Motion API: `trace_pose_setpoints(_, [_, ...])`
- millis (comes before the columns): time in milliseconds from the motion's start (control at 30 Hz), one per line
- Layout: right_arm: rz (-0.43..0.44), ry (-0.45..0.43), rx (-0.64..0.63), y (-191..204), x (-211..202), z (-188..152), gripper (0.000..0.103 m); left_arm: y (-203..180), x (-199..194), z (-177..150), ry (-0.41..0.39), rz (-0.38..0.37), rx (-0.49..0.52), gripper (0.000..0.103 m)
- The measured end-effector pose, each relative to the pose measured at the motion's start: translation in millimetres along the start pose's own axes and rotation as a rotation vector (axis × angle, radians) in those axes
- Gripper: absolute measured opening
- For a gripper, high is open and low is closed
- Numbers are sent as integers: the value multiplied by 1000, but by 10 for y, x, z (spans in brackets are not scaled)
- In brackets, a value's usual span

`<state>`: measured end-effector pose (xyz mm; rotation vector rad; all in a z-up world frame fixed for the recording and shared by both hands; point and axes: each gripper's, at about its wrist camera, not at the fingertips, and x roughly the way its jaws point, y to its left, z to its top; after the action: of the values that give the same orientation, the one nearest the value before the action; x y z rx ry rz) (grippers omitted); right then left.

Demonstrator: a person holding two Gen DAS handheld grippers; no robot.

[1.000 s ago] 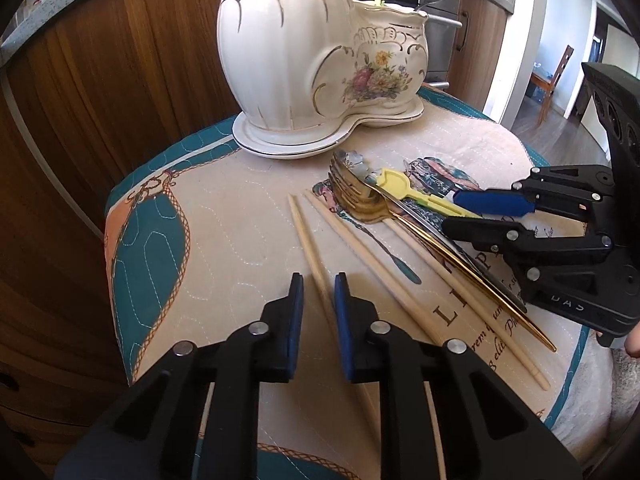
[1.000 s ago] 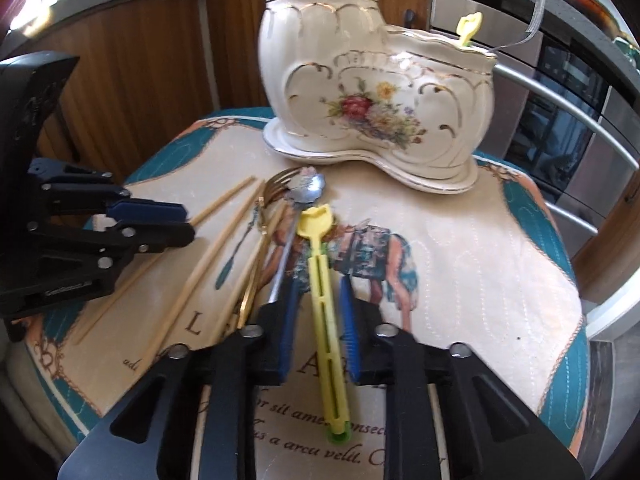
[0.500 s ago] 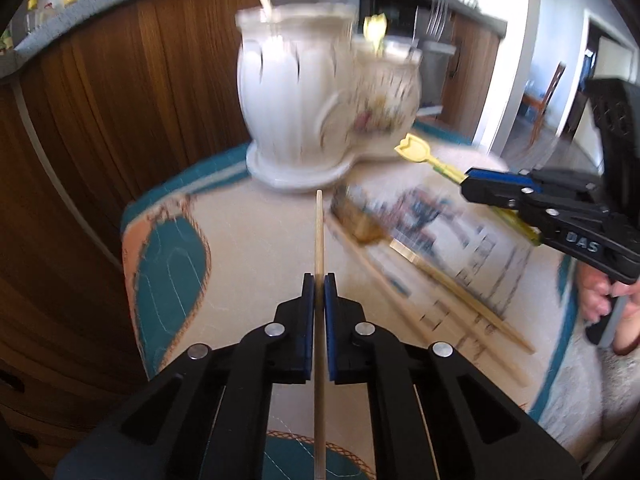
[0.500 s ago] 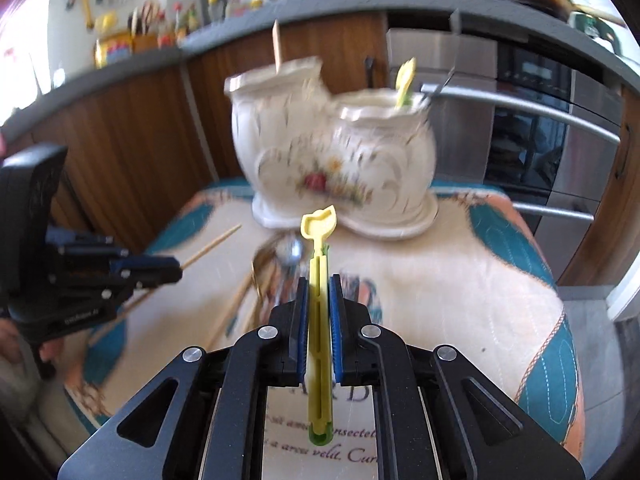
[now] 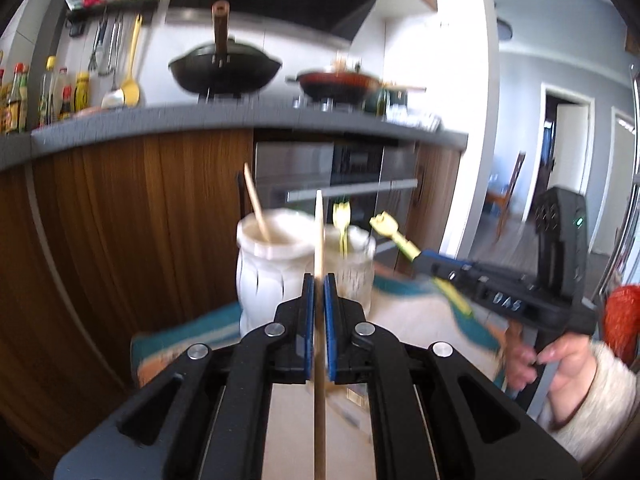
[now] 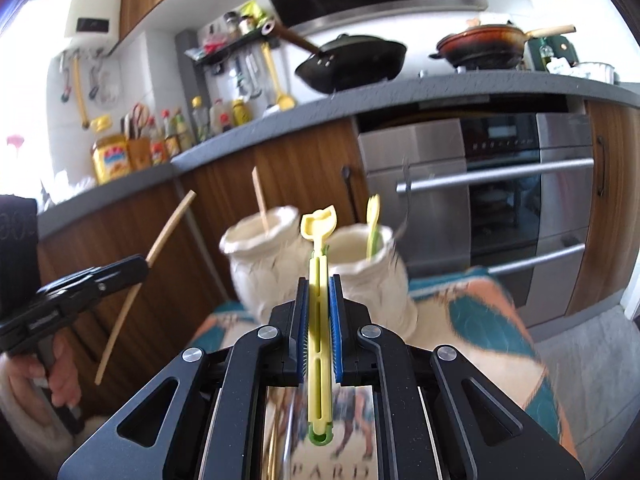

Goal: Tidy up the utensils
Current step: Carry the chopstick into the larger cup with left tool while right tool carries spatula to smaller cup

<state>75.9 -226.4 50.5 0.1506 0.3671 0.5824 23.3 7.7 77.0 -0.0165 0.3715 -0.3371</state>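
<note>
"DAS" on right tongs [image 5: 432, 266]; "PARD" on tablecloth [image 6: 332, 468].

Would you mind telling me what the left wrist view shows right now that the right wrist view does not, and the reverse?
Only the left wrist view shows a doorway with a wooden chair beyond it, and the person's right hand.

Only the right wrist view shows the white wall-mounted appliance, the large yellow jar on the counter, and the printed lettering on the cloth.

Both show the cream ceramic holder, the black wok, the left gripper shut on a chopstick, and the right gripper shut on a yellow utensil.
</note>
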Motion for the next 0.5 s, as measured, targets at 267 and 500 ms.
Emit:
trace_pose_setpoints(267, [-41,-76,-22,61,364,492,11,176,293,485,-116,-35,-55,5])
trace_pose_setpoints(500, [-40,-122,22,-25,655,663,11,334,563,683,-175,-17,-85,5])
